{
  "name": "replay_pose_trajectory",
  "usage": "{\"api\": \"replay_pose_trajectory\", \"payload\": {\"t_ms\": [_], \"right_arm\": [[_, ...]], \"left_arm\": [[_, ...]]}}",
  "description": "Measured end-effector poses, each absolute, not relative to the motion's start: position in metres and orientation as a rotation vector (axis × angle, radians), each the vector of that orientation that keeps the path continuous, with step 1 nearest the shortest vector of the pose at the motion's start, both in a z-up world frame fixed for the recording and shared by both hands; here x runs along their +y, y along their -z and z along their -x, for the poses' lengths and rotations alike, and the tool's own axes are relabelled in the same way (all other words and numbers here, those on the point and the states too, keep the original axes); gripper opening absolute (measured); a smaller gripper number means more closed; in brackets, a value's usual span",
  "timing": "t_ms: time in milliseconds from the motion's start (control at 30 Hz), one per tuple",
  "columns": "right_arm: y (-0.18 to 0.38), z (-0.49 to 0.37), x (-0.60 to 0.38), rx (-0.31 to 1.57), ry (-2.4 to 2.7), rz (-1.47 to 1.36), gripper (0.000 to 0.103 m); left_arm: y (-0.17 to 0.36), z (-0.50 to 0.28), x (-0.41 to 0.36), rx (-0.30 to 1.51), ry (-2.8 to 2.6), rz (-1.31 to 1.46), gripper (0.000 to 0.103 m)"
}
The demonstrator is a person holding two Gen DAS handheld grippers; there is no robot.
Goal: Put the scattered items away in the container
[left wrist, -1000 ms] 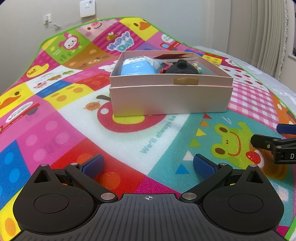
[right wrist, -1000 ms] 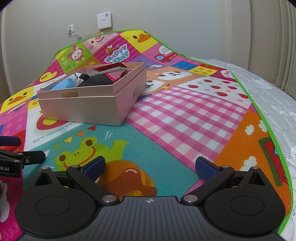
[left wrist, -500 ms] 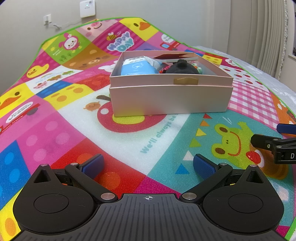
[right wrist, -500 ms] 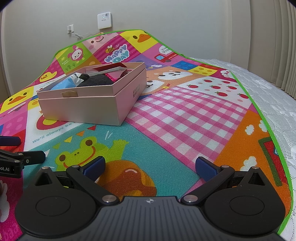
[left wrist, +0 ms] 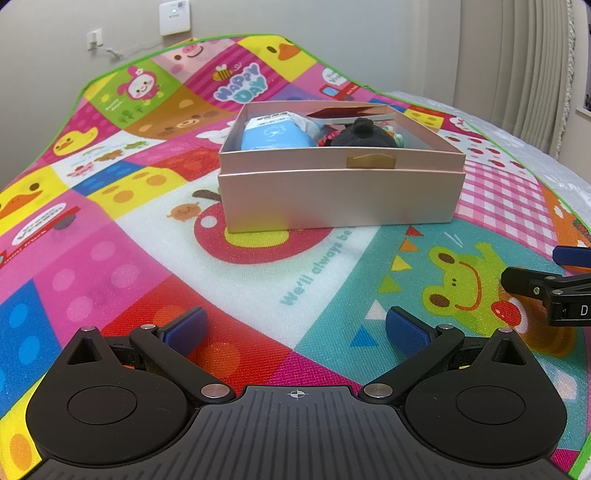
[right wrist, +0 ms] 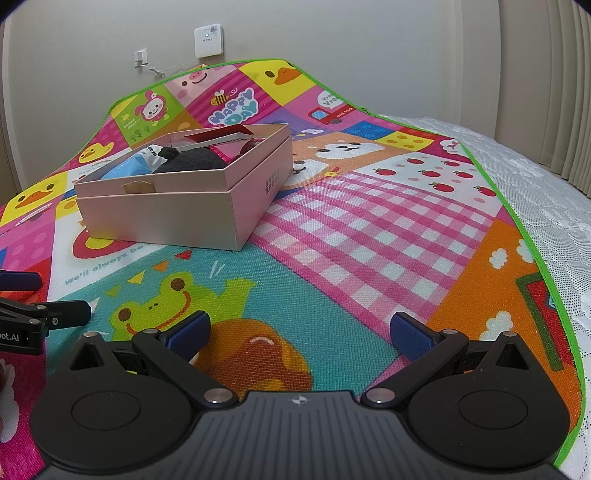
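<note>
A pink cardboard box stands on the colourful play mat. Inside it lie a blue tissue pack, a black plush toy and a red-covered booklet. My left gripper is open and empty, low over the mat well short of the box. My right gripper is also open and empty, to the right of the box. In the left wrist view the right gripper's fingers enter from the right edge. In the right wrist view the left gripper's fingers show at the left edge.
The mat covers a bed with a white quilted spread showing along the right. A wall with a white device and a socket stands behind. Curtains hang at the right.
</note>
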State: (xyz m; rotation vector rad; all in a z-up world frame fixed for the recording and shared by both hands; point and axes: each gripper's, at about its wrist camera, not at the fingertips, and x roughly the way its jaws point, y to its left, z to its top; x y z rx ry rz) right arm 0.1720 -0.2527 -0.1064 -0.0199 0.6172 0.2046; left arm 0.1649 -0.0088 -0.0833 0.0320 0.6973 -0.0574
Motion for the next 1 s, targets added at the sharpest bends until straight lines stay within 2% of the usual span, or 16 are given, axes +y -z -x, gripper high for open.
{"api": "replay_pose_trajectory", "payload": {"t_ms": [1000], "right_arm": [[0.1063, -0.1722, -0.2529, 0.618, -0.205, 0.02, 0.103]], "left_arm": [[0.0807, -0.168, -0.0084, 0.719, 0.045, -0.022, 0.103]]}}
